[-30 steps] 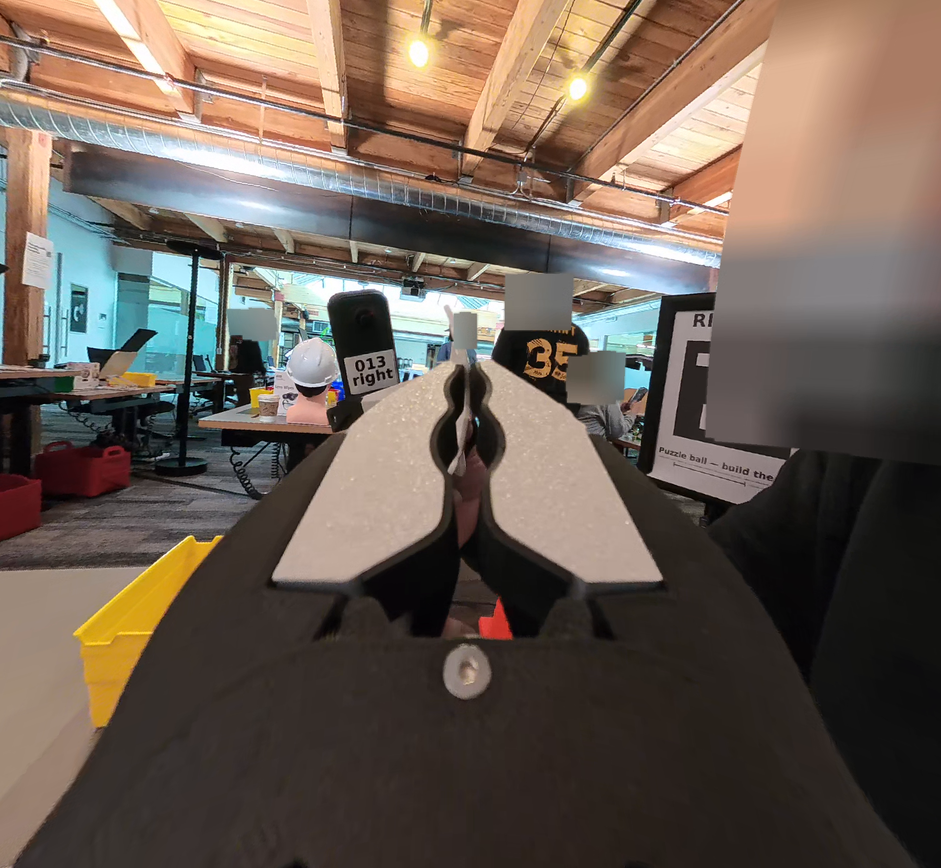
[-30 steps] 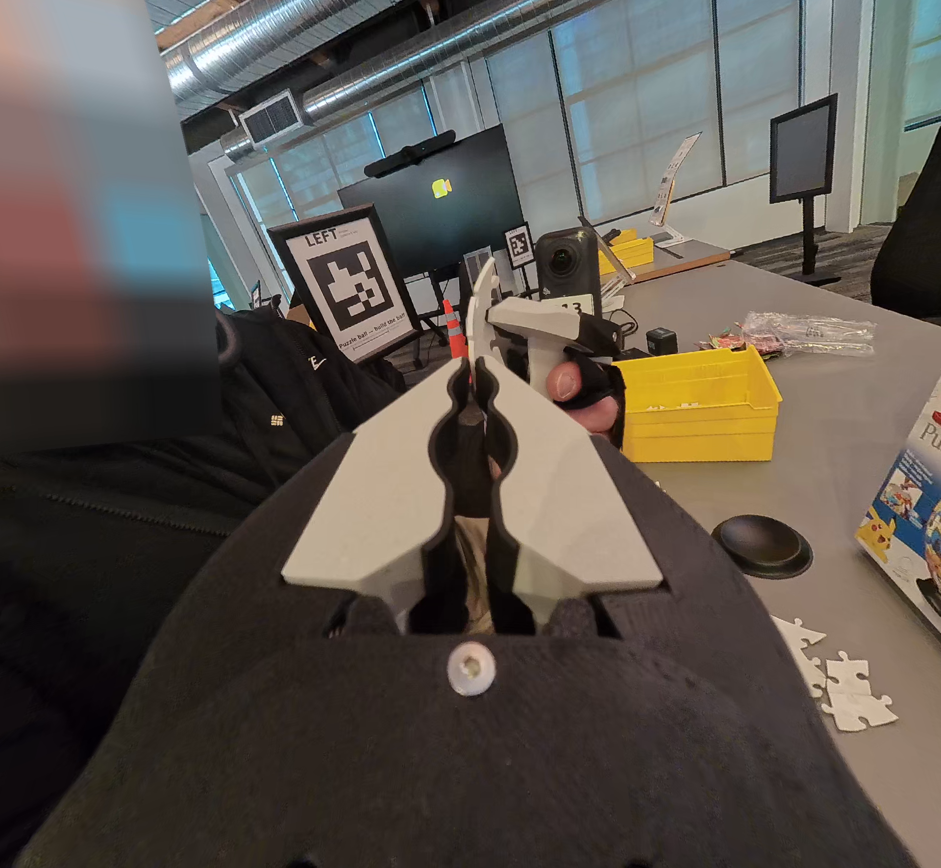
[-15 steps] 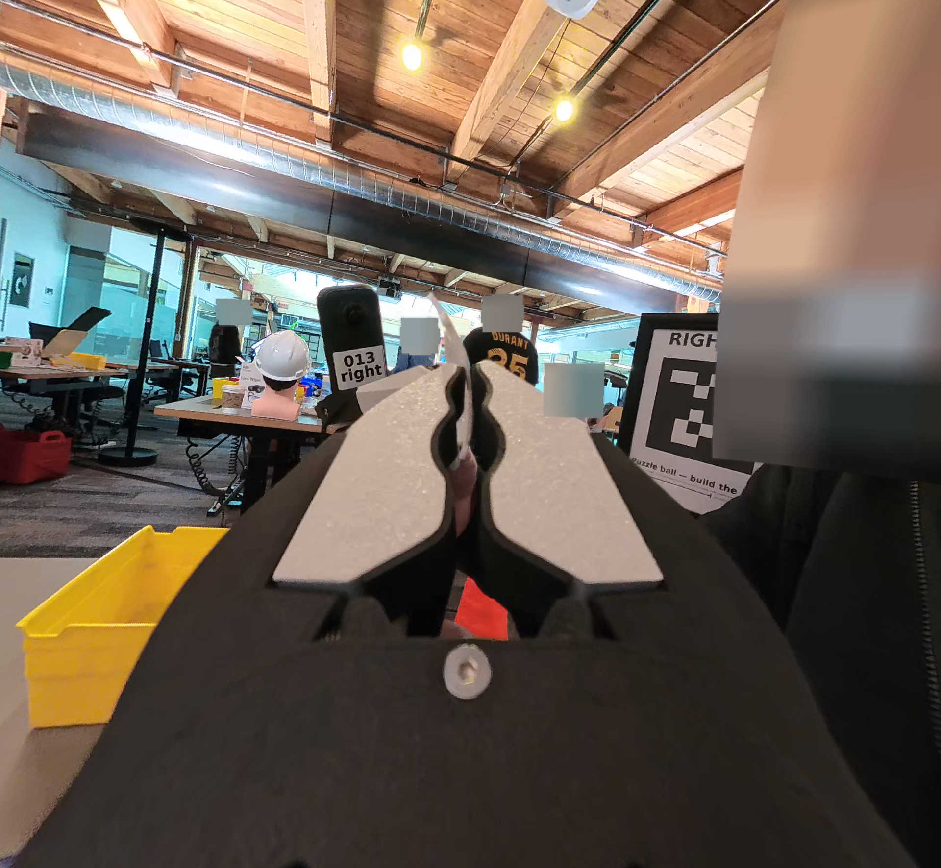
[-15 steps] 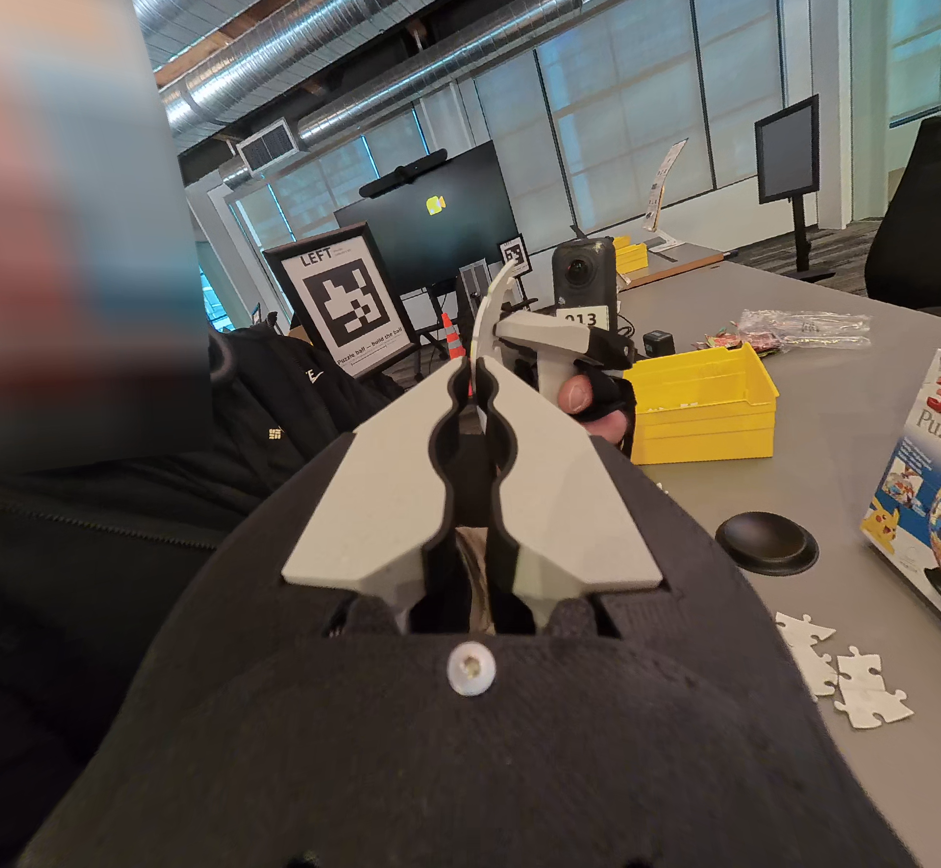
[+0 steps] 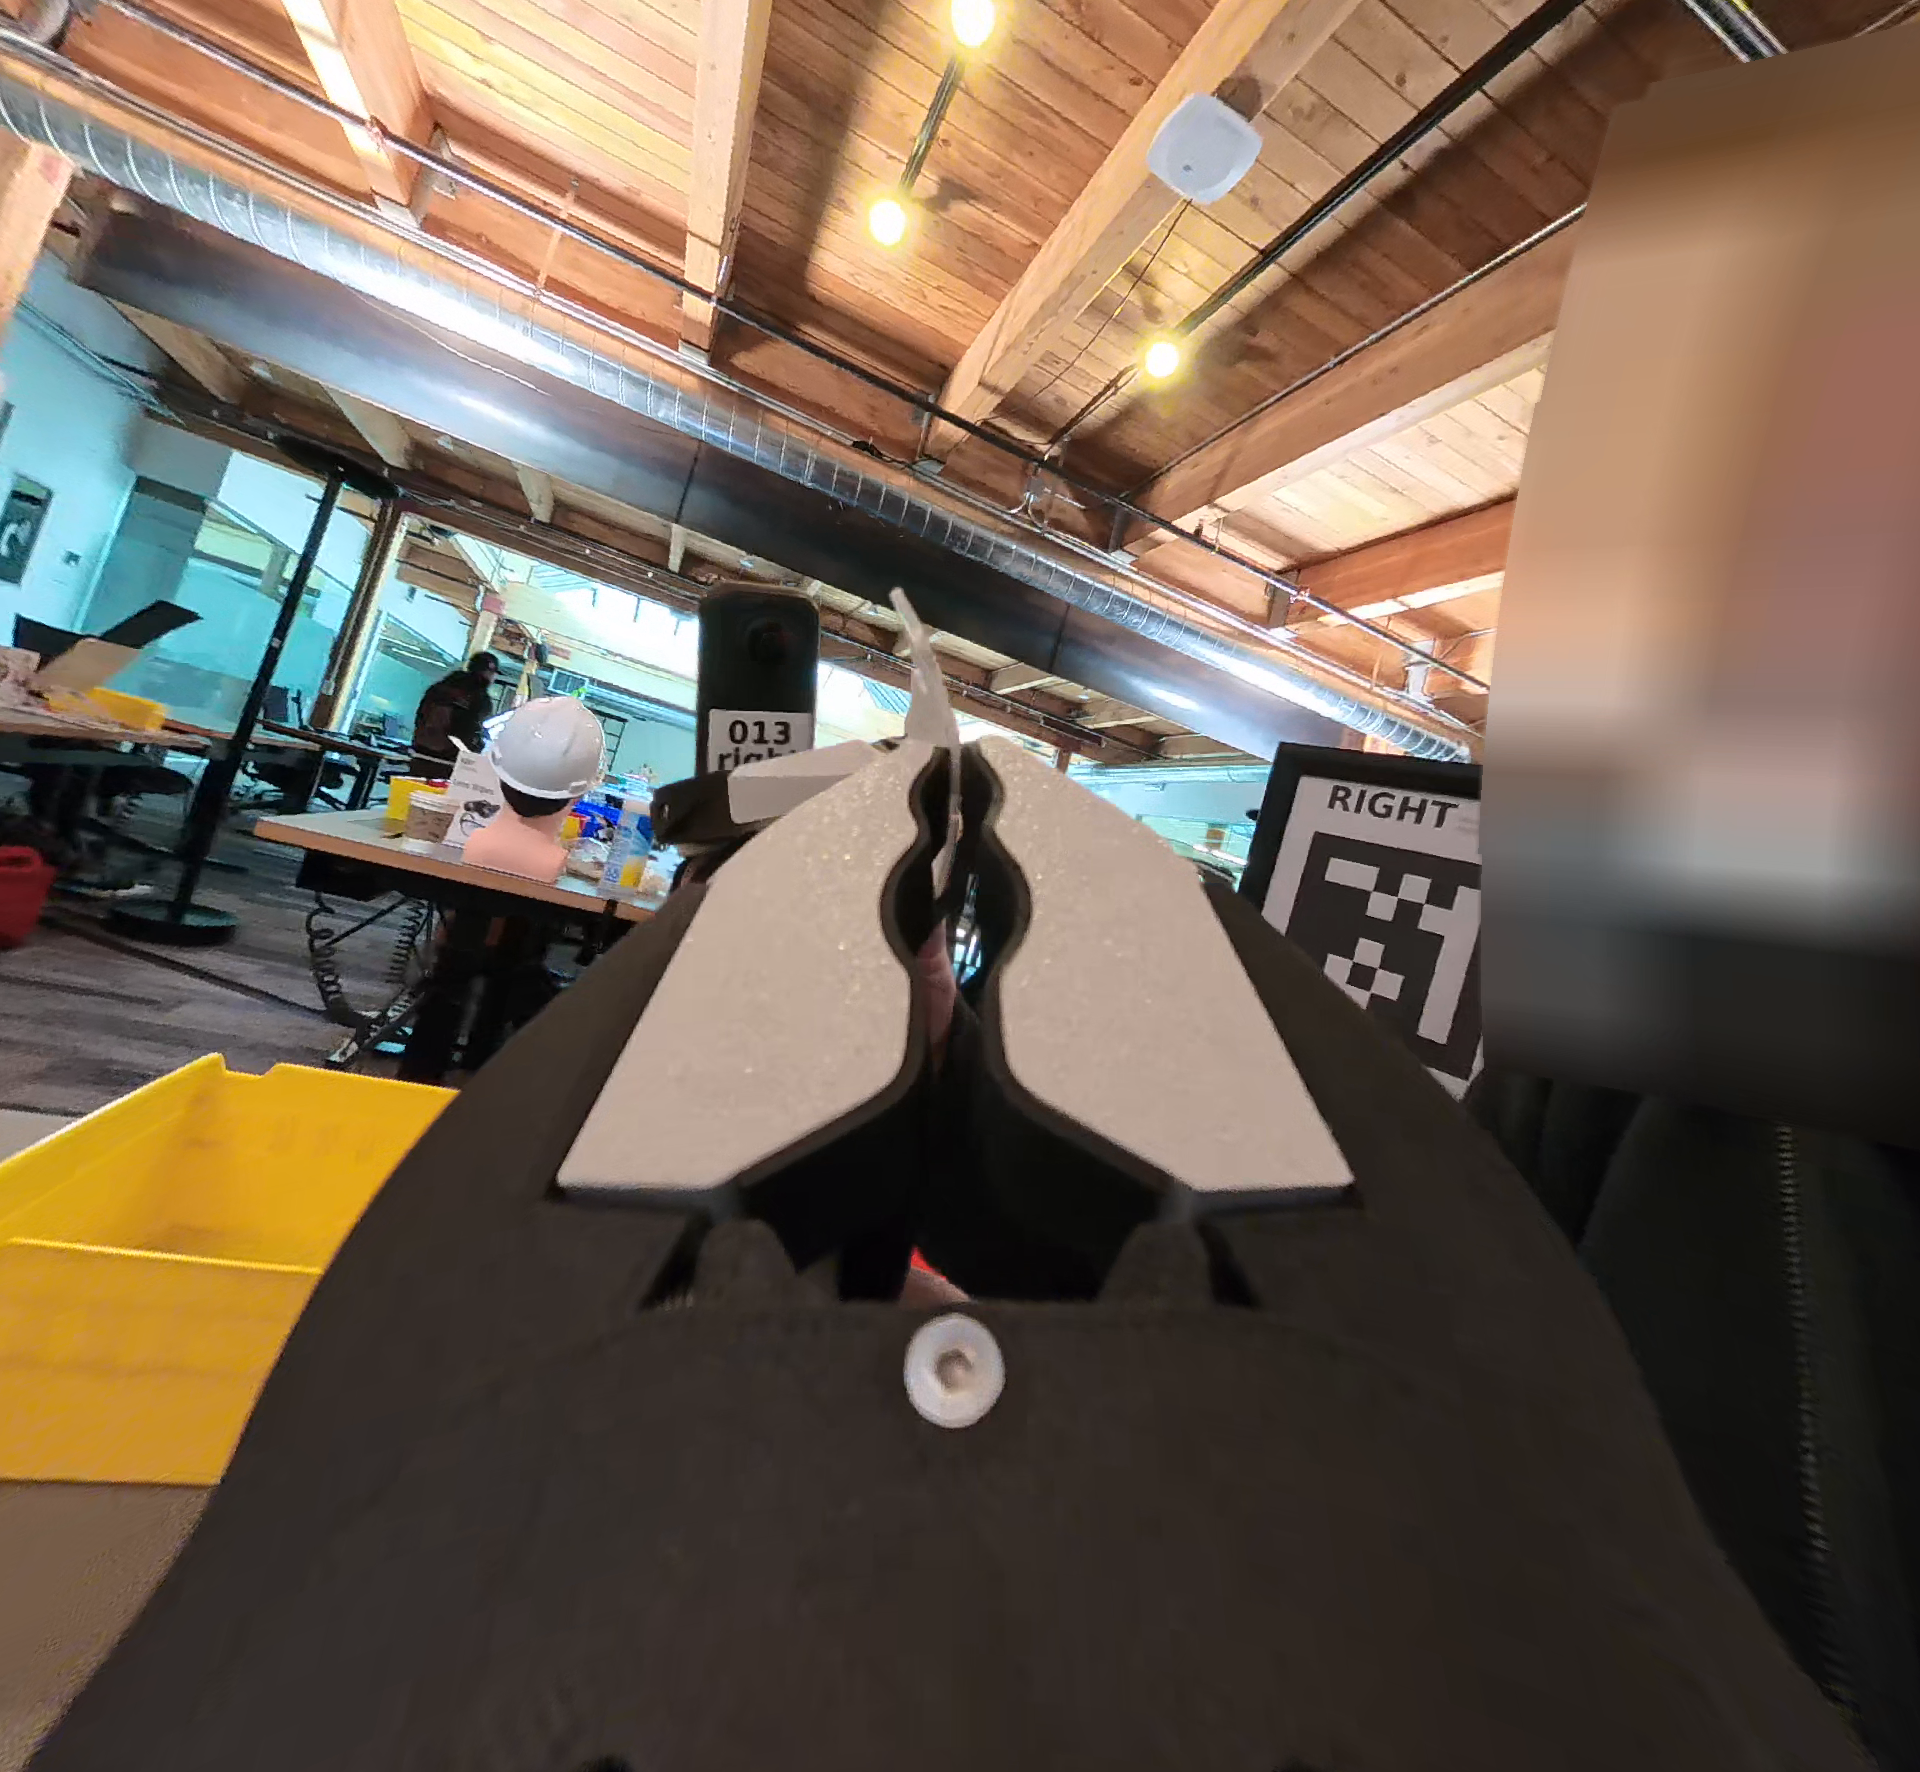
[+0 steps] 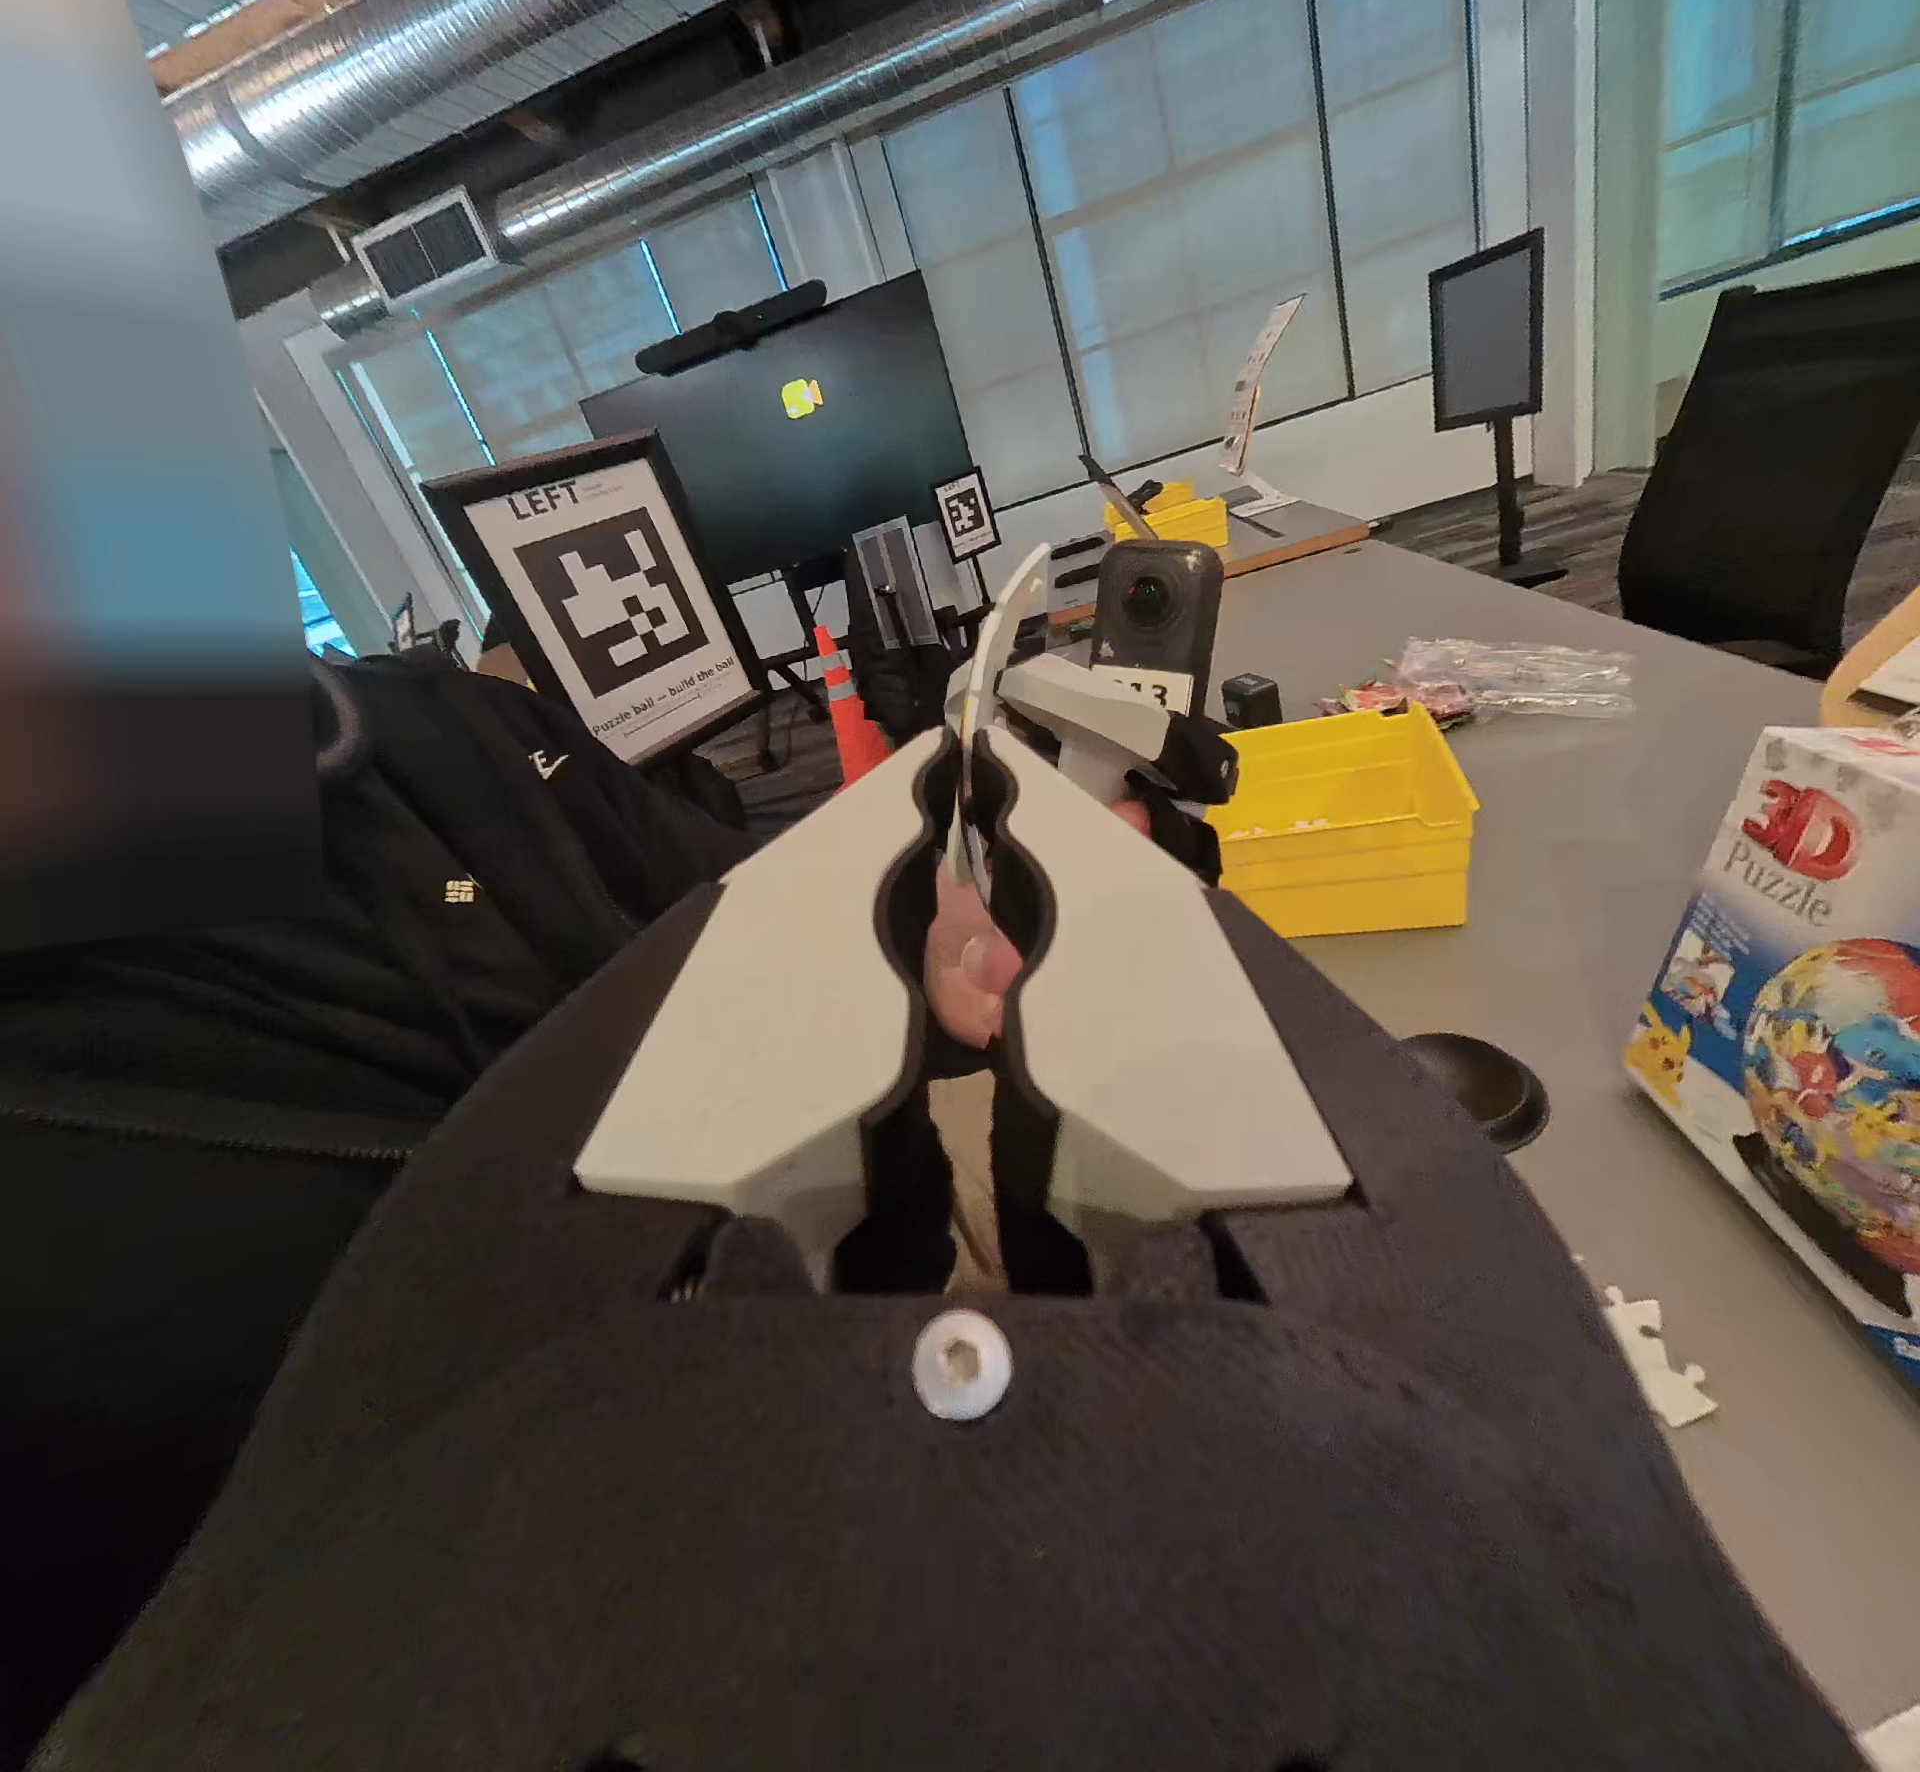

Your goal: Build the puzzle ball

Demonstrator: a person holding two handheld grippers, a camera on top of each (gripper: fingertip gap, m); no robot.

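A curved white section of joined puzzle pieces (image 5: 925, 683) sticks up from between the tips of my left gripper (image 5: 954, 766), which is shut on it. The right gripper's grey finger (image 5: 800, 782) reaches the same section from the far side. In the right wrist view the same curved section (image 6: 1003, 631) rises from the tips of my right gripper (image 6: 966, 751), which is shut on its lower edge, and the left gripper (image 6: 1081, 725) meets it from behind. Both grippers are held in the air in front of the person's black jacket (image 6: 364, 891).
A yellow bin (image 6: 1340, 818) stands on the grey table (image 6: 1621, 891); it also shows in the left wrist view (image 5: 156, 1255). A puzzle box (image 6: 1808, 995), a black round stand (image 6: 1475, 1088), loose white pieces (image 6: 1662, 1379) and a plastic bag (image 6: 1507, 673) lie at the right. Both grippers' tips are close together, under 4 cm apart.
Both grippers have stayed shut on the curved section. The left gripper has tilted upward. The section now shows farther above the fingertips in both views.
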